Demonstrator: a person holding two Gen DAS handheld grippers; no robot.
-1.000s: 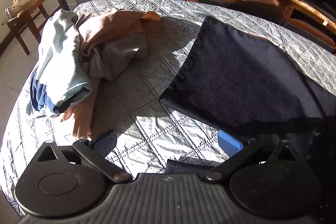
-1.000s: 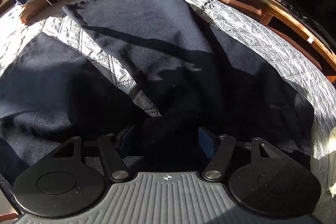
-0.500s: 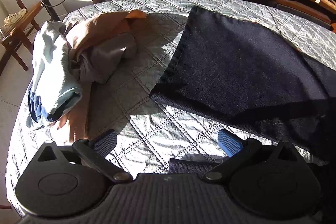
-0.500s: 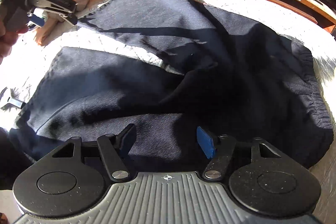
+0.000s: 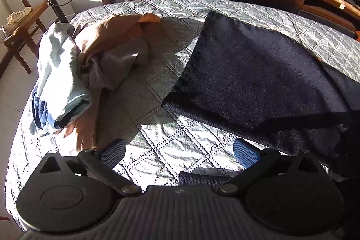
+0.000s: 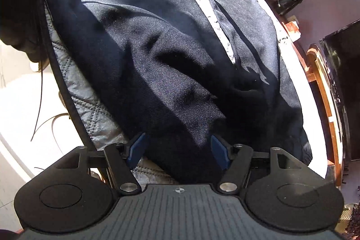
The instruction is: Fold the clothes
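Crumpled pale-blue, tan and grey clothes (image 5: 90,64) are heaped at the left edge of the quilted cover (image 5: 148,91). Dark navy trousers (image 5: 258,82) are spread flat toward its right edge. The left gripper (image 5: 178,151) is held wide apart, empty. The right gripper (image 6: 178,149) is opening over the trousers, its pads not pressing the cloth.

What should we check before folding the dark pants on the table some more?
1. Dark pants lie on the quilted table cover: ok.
2. Pants smooth: not ok, creases show near the middle.
3. Left gripper empty, open: ok.
4. Right gripper over the pants, jaws opening, pads not pressing cloth: ok.
5. Pile of other clothes apart from the pants: ok.
6. Two pant legs lined up: not ok, a gap of cover shows between them.
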